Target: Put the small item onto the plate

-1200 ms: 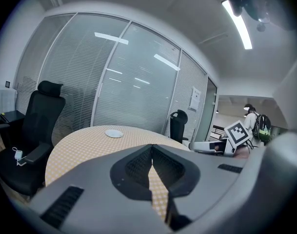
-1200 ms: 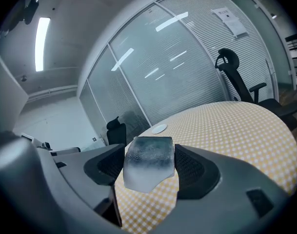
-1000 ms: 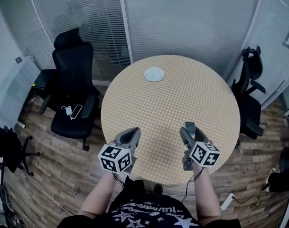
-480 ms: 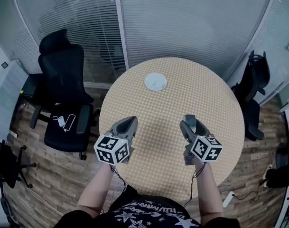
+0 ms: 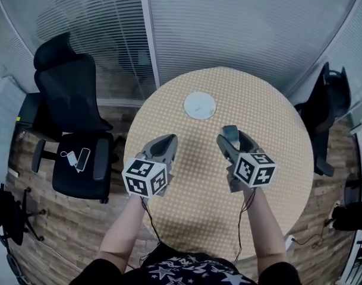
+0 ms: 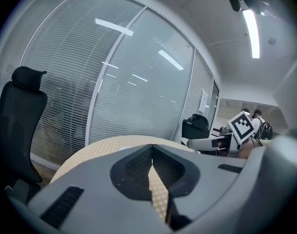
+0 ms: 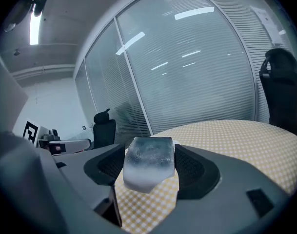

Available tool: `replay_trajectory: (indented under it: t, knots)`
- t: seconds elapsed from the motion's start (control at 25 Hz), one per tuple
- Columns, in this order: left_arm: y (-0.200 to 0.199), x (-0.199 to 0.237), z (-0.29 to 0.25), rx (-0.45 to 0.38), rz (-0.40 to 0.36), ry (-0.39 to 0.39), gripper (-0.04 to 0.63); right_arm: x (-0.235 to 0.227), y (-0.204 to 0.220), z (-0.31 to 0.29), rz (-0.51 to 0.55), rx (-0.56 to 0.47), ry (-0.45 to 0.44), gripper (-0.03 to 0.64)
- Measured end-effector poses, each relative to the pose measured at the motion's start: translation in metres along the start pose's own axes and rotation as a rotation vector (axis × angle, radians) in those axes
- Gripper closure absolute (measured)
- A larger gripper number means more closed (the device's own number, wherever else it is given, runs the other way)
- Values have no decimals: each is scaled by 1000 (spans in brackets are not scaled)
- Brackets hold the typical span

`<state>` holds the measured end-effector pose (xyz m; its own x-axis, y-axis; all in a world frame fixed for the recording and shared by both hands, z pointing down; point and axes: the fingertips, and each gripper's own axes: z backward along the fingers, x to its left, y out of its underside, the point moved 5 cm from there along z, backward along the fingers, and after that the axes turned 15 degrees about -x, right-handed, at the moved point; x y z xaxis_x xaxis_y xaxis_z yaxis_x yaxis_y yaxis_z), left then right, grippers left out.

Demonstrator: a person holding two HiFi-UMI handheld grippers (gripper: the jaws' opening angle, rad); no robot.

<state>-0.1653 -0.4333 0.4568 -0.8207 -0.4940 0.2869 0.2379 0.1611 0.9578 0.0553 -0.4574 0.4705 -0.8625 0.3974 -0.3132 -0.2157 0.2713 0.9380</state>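
A small white plate (image 5: pixel 200 105) lies on the far part of the round checkered table (image 5: pixel 270 117). My right gripper (image 5: pixel 227 140) is shut on a small grey-blue block (image 7: pixel 148 162), held above the table on the near side of the plate, a little to its right. The block fills the gap between the jaws in the right gripper view. My left gripper (image 5: pixel 166 142) hovers over the table's left part, shut with nothing between its jaws; its closed tips (image 6: pixel 151 152) meet in the left gripper view. The plate itself is hidden in both gripper views.
A black office chair (image 5: pixel 68 111) with a phone and cable on its seat stands left of the table. Another dark chair (image 5: pixel 332 108) stands at the right. Glass walls with blinds (image 5: pixel 228 22) curve behind the table. Wooden floor surrounds it.
Both grippers have moved forward over the table toward the plate, the right one still holding the block. The head view has shifted, so the chairs sit lower and farther left.
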Motion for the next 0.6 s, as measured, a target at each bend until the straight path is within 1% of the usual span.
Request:
replay_trajectory:
  t: [0.2, 0.36, 0.48, 0.6]
  knots:
    - [20, 29, -29, 29, 17, -20, 588, -6, 11, -61, 54, 49, -25, 298]
    - [41, 43, -45, 61, 32, -38, 588, -16, 20, -103, 116, 91, -63, 296]
    - [57, 55, -52, 82, 45, -61, 588, -26, 32, -132, 130, 123, -74, 298]
    - [67, 68, -59, 96, 40, -79, 588, -35, 46, -161, 134, 155, -67, 297]
